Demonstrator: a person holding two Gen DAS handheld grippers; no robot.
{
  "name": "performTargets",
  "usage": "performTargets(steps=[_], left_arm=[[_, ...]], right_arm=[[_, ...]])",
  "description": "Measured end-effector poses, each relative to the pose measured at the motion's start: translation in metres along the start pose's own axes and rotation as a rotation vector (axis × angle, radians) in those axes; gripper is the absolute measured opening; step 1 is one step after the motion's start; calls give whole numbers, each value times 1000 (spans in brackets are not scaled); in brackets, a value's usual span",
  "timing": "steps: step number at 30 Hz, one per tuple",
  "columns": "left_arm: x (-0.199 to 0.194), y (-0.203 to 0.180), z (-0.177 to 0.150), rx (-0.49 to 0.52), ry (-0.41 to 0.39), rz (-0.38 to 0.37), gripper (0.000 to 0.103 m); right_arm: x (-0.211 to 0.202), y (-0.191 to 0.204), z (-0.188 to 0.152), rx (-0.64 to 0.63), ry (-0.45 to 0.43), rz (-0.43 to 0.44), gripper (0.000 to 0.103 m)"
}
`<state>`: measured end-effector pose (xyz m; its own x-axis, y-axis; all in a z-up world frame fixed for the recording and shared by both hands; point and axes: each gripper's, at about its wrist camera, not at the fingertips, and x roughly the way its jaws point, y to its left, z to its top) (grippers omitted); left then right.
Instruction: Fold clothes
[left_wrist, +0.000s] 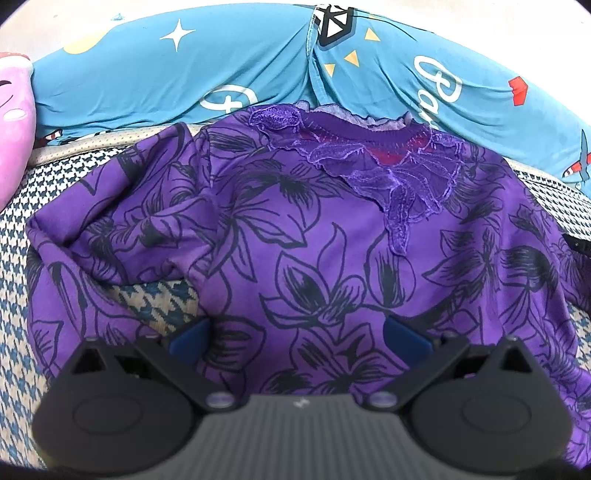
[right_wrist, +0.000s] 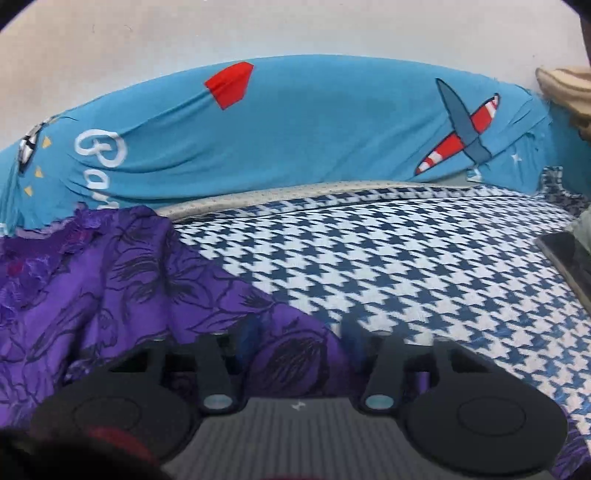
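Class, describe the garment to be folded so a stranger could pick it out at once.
Start at the long blue cushion with cartoon planes. In front of it, on the houndstooth cover, lies the purple top. Black outlined flowers and a lace neckline set it apart from the pink plush toy on its left.

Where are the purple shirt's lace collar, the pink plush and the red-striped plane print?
lace collar (left_wrist: 391, 173), left wrist view, on the embroidered lace.
pink plush (left_wrist: 13, 122), left wrist view, on its body.
plane print (right_wrist: 458, 138), right wrist view, on the red-striped fuselage.
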<state>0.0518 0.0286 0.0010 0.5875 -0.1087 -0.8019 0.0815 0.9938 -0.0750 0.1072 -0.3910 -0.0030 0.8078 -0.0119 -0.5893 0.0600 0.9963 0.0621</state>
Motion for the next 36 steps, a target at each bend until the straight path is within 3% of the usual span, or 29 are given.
performTargets(steps=[1, 3, 6, 10, 13, 17, 20, 22, 26, 31, 36], left_arm=[[0, 0, 0, 2, 1, 1, 103], [1, 0, 0, 6, 1, 1, 103], [1, 0, 1, 11, 1, 3, 103], [0, 1, 1, 12, -1, -2, 103], [-2, 1, 2, 19, 1, -13, 103], [-4, 2, 3, 40, 1, -20, 103], [-7, 5, 5, 34, -5, -28, 103], [-8, 6, 5, 30, -8, -31, 103], [-13, 4, 6, 35, -15, -38, 103], [-20, 1, 5, 50, -33, -43, 103], [-25, -4, 2, 61, -51, -40, 103]], right_arm=[[-1, 2, 0, -7, 3, 9, 18], [-2, 5, 1, -22, 7, 18, 9], [-6, 7, 3, -24, -12, -5, 7], [-23, -4, 15, 55, -114, -130, 5], [-35, -11, 24, 92, -201, -257, 5], [-34, 0, 29, 68, -214, -289, 7], [-46, 2, 37, 140, -226, -284, 27], [-55, 4, 42, 167, -209, -260, 30], [-65, 13, 43, 182, -134, -96, 30], [-84, 32, 22, 160, -41, 65, 30], [-92, 39, -2, 250, 39, 182, 30]])
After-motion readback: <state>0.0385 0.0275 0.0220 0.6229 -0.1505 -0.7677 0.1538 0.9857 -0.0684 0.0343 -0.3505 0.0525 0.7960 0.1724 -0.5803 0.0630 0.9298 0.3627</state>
